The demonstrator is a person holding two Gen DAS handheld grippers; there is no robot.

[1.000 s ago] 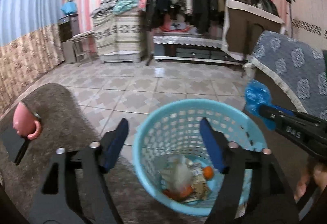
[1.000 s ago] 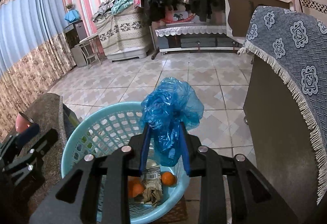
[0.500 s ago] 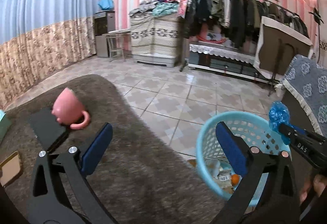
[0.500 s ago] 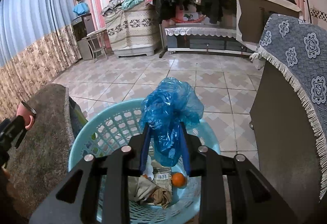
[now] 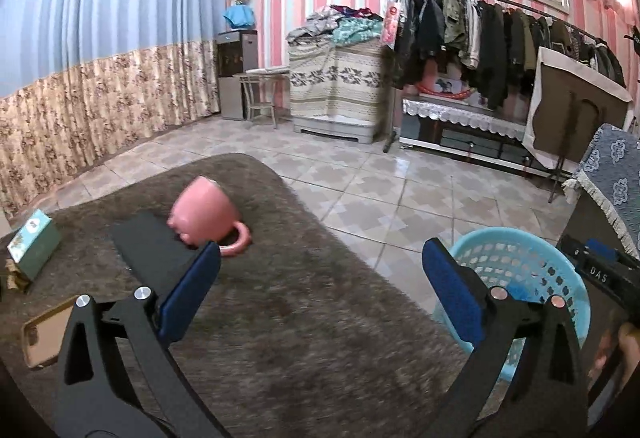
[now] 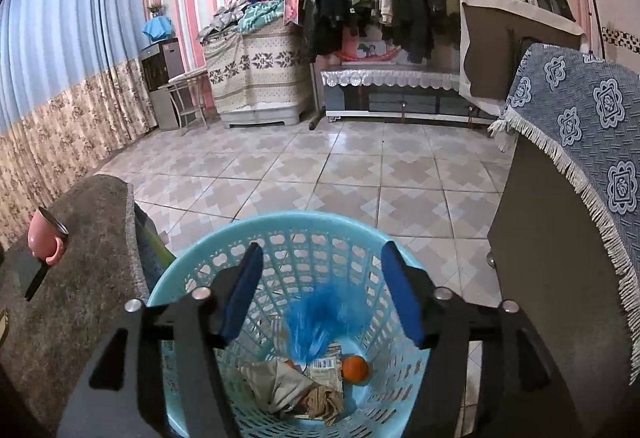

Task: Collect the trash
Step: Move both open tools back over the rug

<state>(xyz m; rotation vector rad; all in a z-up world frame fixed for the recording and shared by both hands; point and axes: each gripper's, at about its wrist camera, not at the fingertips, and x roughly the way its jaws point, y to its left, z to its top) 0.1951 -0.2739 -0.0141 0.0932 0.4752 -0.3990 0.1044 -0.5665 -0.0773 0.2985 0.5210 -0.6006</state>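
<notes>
A light blue plastic basket (image 6: 224, 262) stands on the floor beside the table, holding paper scraps and an orange (image 6: 355, 368). Above it my right gripper (image 6: 322, 290) has its jaws opening; the crumpled blue plastic bag (image 6: 320, 322) is free of the pads and dropping into the basket. In the left wrist view the basket (image 5: 520, 262) shows at the right, with the right gripper's tip (image 5: 600, 270) over it. My left gripper (image 5: 320, 290) hangs open and empty above the brown table cover (image 5: 300, 318).
On the cover lie a tipped pink mug (image 5: 204, 216) on a black flat object (image 5: 152, 258), a green box (image 5: 34, 242) and a phone (image 5: 40, 334). A cabinet under a blue patterned cloth (image 6: 580, 142) stands right of the basket. Tiled floor stretches beyond.
My right gripper opened and let the blue bag fall into the basket. My left gripper swung left from over the basket to over the table and opened wider.
</notes>
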